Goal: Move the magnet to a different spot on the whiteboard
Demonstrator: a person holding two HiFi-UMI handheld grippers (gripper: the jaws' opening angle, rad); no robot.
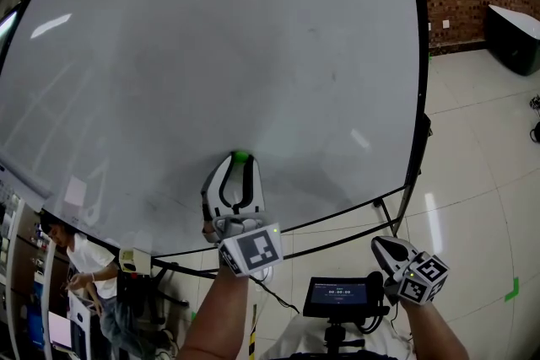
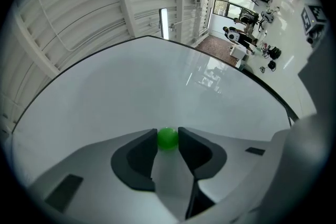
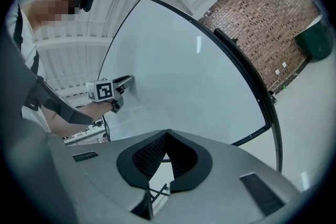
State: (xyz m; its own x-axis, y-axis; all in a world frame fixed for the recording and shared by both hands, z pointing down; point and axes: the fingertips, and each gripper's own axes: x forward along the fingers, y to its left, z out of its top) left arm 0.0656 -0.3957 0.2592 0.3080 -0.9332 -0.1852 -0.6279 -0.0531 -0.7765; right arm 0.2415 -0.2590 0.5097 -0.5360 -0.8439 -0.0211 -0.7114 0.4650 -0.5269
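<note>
On glossy whiteboard (image 1: 211, 38) sits a round green magnet (image 2: 167, 138).

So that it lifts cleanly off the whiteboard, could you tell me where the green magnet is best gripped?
The green magnet is a small rounded knob standing proud of the flat whiteboard, so pinch its opposite sides, coming straight at the board's face.

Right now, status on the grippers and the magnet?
Left gripper closed on green magnet, low on the whiteboard. Right gripper shut, empty, held off the board. Nothing in the way.
</note>
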